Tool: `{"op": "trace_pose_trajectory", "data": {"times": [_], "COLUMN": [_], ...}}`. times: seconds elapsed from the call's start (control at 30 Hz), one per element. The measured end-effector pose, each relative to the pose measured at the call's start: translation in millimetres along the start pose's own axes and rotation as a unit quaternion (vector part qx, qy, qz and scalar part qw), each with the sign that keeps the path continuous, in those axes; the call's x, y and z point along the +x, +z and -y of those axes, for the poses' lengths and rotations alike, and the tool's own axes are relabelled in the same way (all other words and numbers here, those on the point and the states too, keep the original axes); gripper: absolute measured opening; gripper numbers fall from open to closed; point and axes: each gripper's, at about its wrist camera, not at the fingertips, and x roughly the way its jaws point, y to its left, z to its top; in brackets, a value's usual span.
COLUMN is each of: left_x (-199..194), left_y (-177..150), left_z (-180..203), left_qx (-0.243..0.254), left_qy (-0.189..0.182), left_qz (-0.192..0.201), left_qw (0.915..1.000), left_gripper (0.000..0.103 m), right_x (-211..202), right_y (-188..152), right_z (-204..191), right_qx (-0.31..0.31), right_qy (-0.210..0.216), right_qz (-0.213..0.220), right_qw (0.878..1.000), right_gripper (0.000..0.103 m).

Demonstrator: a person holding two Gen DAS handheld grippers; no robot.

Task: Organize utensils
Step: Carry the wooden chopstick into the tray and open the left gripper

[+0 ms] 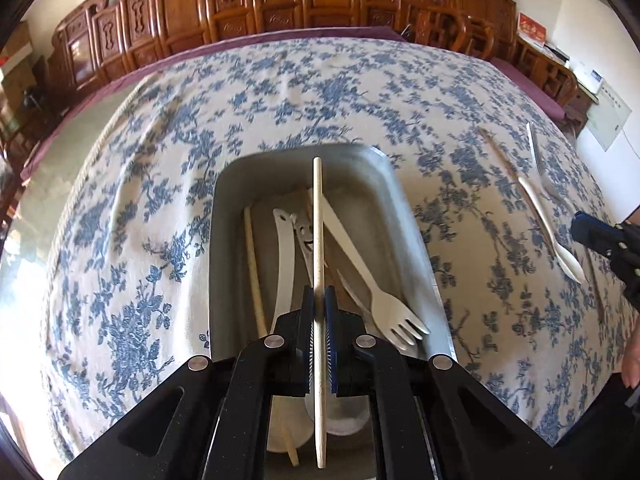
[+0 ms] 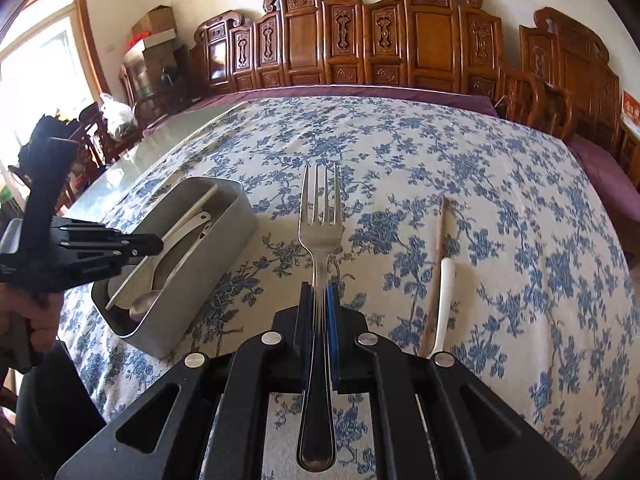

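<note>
Left wrist view: my left gripper (image 1: 319, 300) pinches a pale chopstick (image 1: 318, 240) over the metal tray (image 1: 224, 240), where a white fork (image 1: 384, 300), another chopstick (image 1: 254, 264) and what may be a white spoon handle (image 1: 286, 256), hard to make out, already lie. Right wrist view: my right gripper (image 2: 319, 300) is clamped on a steel fork (image 2: 320, 220), tines pointing away, above the flowered cloth (image 2: 500, 200), with the tray (image 2: 224, 248) off to its left. A brown chopstick (image 2: 436, 264) and a white utensil (image 2: 444, 300) lie side by side on the cloth to its right.
</note>
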Motion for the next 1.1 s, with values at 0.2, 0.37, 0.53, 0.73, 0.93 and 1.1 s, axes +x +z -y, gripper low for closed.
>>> {"op": "trace_pose_trajectory", "data": {"times": [0.2, 0.37, 0.53, 0.73, 0.93, 1.1], "left_x": [10, 7, -12, -44, -72, -89], "left_y": [1, 0, -8, -17, -20, -16], "left_z": [-7, -13, -21, -33, -48, -56], "left_qx": [-0.011, -0.009, -0.013, -0.033, -0.044, -0.037], "left_qy": [-0.016, -0.019, -0.026, -0.034, -0.029, -0.024], "left_qz": [-0.010, -0.007, 0.006, 0.026, 0.038, 0.050], "left_qw": [0.9998, 0.9997, 0.9996, 0.9986, 0.9979, 0.9978], "left_gripper": [0.004, 0.005, 0.005, 0.005, 0.005, 0.005], "right_x": [4, 3, 0, 0, 7, 23], "right_y": [15, 27, 34, 41, 48, 52], "right_z": [-20, -42, -64, -93, -113, -128], "right_qx": [-0.019, -0.043, -0.056, -0.069, -0.067, -0.065], "right_qy": [0.007, 0.014, 0.027, 0.044, 0.058, 0.066], "right_qz": [-0.009, -0.011, -0.013, -0.018, -0.027, -0.037], "right_qw": [1.000, 0.999, 0.998, 0.996, 0.996, 0.995], "right_gripper": [0.009, 0.009, 0.009, 0.009, 0.009, 0.009]}}
